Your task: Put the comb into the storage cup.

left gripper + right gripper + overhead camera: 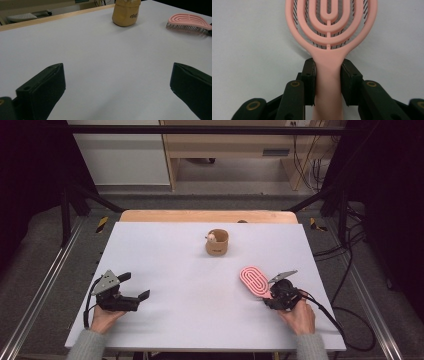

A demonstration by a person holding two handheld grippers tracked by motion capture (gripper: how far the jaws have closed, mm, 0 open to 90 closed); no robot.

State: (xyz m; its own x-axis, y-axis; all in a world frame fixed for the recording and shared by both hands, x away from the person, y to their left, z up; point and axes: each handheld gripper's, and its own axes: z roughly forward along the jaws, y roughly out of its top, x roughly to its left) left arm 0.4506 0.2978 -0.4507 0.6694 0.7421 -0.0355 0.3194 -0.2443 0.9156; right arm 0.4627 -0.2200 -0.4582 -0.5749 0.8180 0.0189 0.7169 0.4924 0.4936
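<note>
A pink hairbrush [253, 280] lies bristles down on the white table [175, 265] at the right, its looped back facing up. My right gripper [270, 295] sits at the brush's near end. In the right gripper view the two black pads [310, 75] press on both sides of the pink handle [328, 82], so the right gripper [328, 75] is shut on it. My left gripper [136, 285] rests at the table's left with its jaws wide apart and nothing between them. From the left gripper [117, 77], the brush [187, 21] lies far off at the upper right.
A tan cup [217, 243] with a small pale object in it stands at the middle back of the table; it appears again [125, 13] in the left gripper view. A wooden strip [210, 216] runs along the far edge. Cables trail on the floor at the right.
</note>
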